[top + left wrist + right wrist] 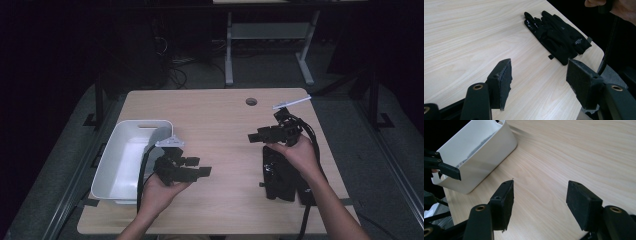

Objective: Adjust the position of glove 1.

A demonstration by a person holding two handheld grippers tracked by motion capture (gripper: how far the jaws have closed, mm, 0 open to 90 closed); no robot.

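From the high view I take the white bin (107,172) at the table's left edge as my landmark. My left gripper (200,167) sits just right of the bin, over the wooden table (225,115), and its jaws point away from the bin toward the far side of the table. In the left gripper view the two black jaws stand well apart with bare wood between them, so I read them as open and holding nothing.

The black gloves (280,175) lie well to the right of the bin, near the table's right edge, flat on the wood. They are stacked side by side. In the left gripper view the gloves (556,37) show a small pale logo patch near the cuff, but I cannot read its writing. Their long axis runs roughly front to back on the table, fingers toward the far side, cuffs toward me.

My right gripper (257,136) hovers just beyond the gloves' fingertips, farther from the bin than the left one, jaws pointing back toward the bin. In the right gripper view its jaws are spread wide over bare wood, gripping nothing, with the bin (481,152) ahead.
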